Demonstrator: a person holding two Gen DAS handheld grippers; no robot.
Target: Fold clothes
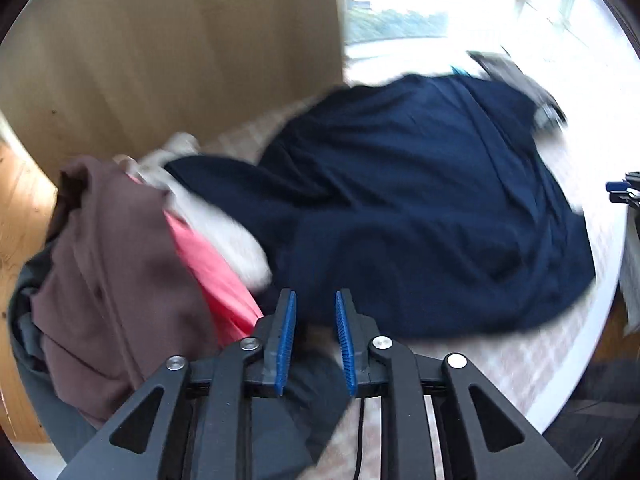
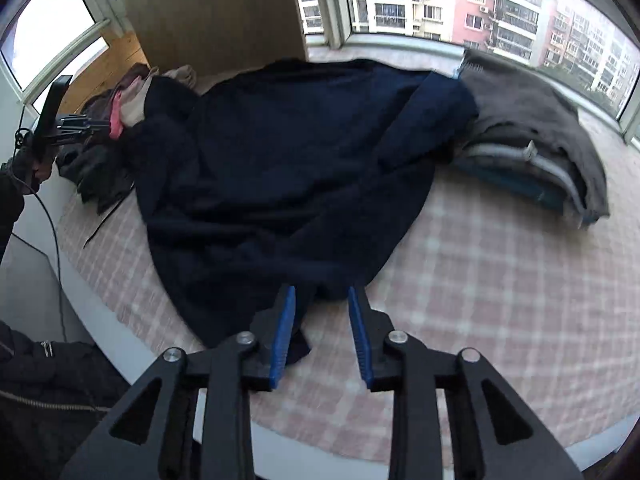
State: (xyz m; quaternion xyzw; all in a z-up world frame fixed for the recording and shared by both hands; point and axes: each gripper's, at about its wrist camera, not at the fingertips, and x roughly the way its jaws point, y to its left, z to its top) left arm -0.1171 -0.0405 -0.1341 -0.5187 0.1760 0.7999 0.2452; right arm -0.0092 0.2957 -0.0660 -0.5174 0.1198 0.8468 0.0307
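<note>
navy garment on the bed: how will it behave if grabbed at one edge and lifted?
The navy garment lies in soft wrinkles, so it is probably floppy and will drape, not hold shape. It spreads wide over the checked cover, so one pinch likely lifts only a corner. Its far edge overlaps the unfolded pile and may drag it.

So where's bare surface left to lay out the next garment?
Bare checked cloth lies near the front edge, right of the navy garment and in front of the folded stack. The far left is crowded with the unfolded pile; the navy garment fills the middle.
</note>
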